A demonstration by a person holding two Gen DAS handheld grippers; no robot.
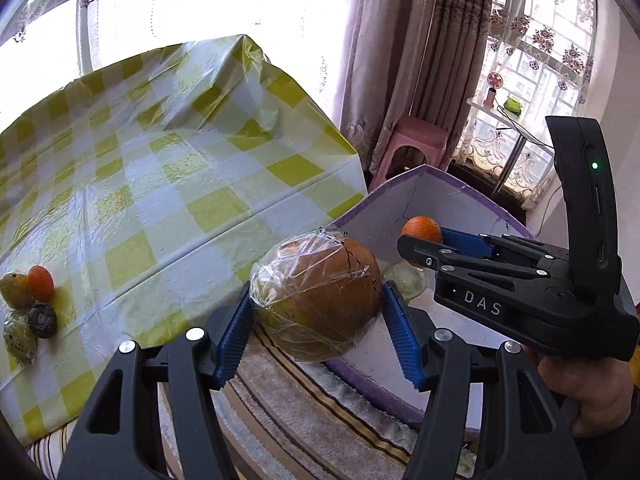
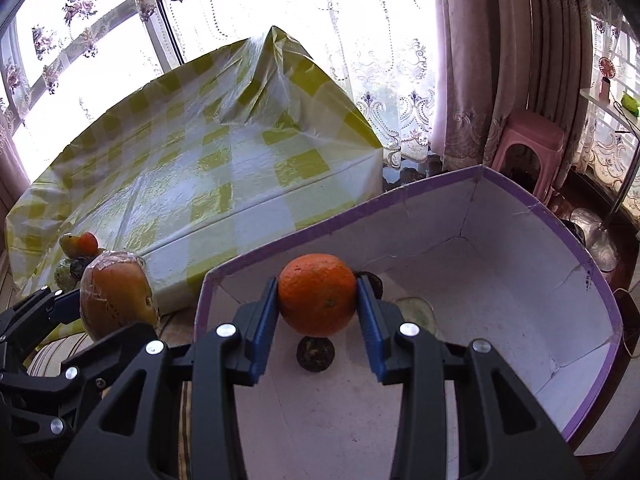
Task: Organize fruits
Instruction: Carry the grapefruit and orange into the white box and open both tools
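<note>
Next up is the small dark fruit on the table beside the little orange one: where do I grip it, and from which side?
Grip the dark fruit across its round middle, coming down from above. The small orange fruit and wrapped green fruit crowd its sides, so probably set the fingers along the freer line, toward open tablecloth.

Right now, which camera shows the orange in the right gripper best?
Right wrist: the orange sits centered and unblocked between the right gripper's pads, over the box. Left wrist shows only its top behind that gripper.
</note>
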